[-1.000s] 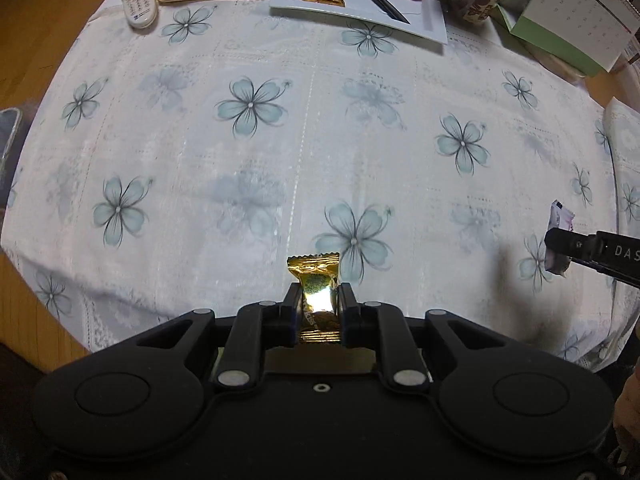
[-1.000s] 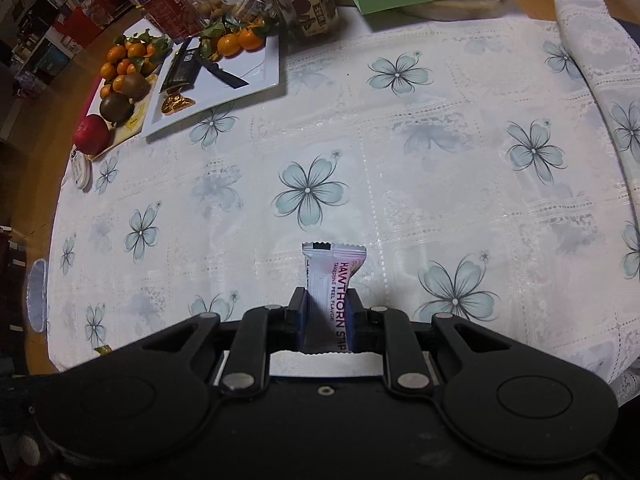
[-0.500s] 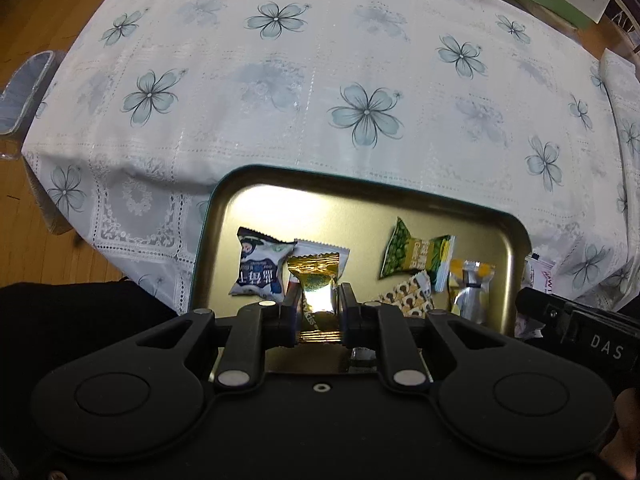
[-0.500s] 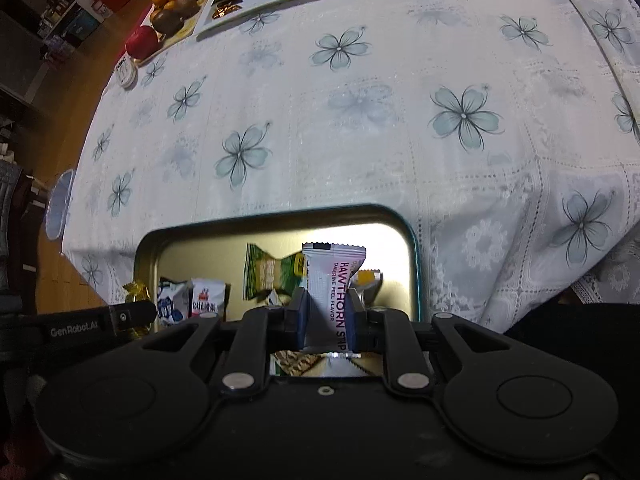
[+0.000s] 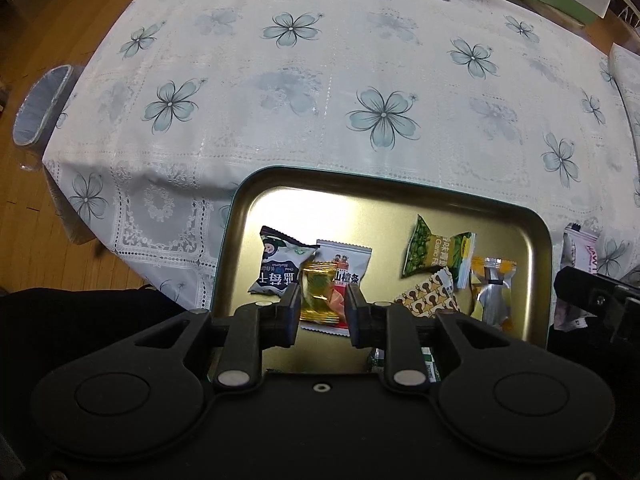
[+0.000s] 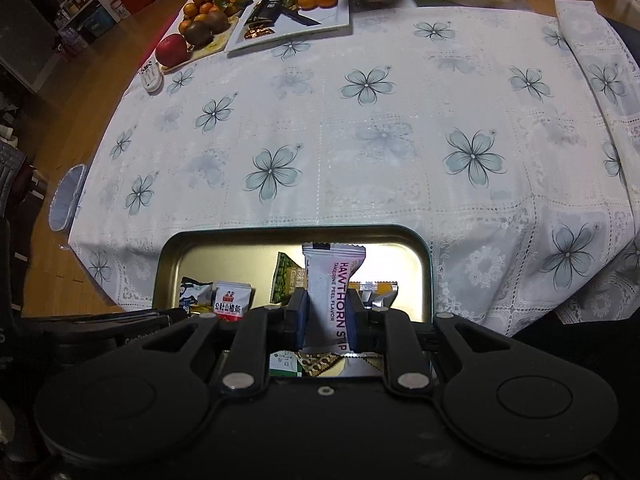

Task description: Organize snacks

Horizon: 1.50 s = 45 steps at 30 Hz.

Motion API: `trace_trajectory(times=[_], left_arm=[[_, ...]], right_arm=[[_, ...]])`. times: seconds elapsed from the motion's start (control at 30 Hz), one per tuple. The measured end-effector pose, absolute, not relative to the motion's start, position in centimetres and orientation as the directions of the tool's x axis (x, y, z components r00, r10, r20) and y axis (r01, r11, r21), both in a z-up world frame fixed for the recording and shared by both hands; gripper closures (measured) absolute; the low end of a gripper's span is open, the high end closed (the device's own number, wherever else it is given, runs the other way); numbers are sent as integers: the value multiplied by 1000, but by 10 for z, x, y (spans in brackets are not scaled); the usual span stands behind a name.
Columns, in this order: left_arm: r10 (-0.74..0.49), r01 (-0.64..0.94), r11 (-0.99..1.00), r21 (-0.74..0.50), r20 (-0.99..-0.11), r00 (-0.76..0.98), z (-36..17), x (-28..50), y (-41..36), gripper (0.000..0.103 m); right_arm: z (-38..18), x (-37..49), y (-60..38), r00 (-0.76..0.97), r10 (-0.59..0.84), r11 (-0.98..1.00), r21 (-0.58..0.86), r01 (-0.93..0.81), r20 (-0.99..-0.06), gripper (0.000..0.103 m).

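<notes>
A gold metal tray [image 5: 536, 276] sits at the table's near edge and holds several wrapped snacks. My left gripper [image 5: 323, 306] hangs over the tray's left part; its jaws stand apart and a gold-wrapped candy [image 5: 316, 292] lies loose between them, blurred, over a white and red packet [image 5: 348, 264]. My right gripper [image 6: 327, 316] is shut on a white hawthorn strip packet [image 6: 332, 280] held upright over the same tray [image 6: 424, 264]. That packet also shows at the right edge of the left wrist view [image 5: 582, 248].
In the tray lie a dark blue packet [image 5: 276, 264], a green pea packet [image 5: 436, 250], a brown patterned packet [image 5: 430, 298] and a yellow-silver one [image 5: 490, 292]. A fruit board [image 6: 192, 32], white plate [image 6: 296, 20], remote [image 6: 151, 76] and boxes stand at the far table edge.
Both grippers pulled back from mid-table to over the tray. The left jaws have opened and let the gold candy go. The right gripper still holds its packet.
</notes>
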State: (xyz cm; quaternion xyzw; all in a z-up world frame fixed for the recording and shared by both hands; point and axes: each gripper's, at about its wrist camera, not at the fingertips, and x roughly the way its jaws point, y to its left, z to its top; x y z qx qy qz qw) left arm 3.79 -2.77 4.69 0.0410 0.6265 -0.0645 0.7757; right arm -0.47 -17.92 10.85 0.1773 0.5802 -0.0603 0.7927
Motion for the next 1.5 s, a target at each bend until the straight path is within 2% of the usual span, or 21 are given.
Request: trace_trajectory(times=[0.07, 0.17, 0.63, 0.87, 1.5], left_arm=[[-56, 144, 989, -23, -973, 223, 50, 39, -26, 58], [-55, 143, 989, -19, -967, 248, 51, 37, -25, 57], [-8, 130, 991, 40, -936, 351, 40, -15, -14, 57], [-5, 139, 989, 56, -915, 403, 40, -50, -15, 57], [-25, 172, 984, 53, -906, 422, 28, -101, -15, 57]], right_arm=[[107, 1, -178, 320, 105, 930, 207, 305, -942, 80], [104, 4, -177, 326, 100, 926, 207, 314, -940, 76], [95, -46, -153, 369, 22, 954, 130, 270, -929, 76], [99, -90, -142, 432, -15, 959, 109, 261, -902, 69], [62, -159, -127, 376, -14, 952, 103, 288, -927, 66]])
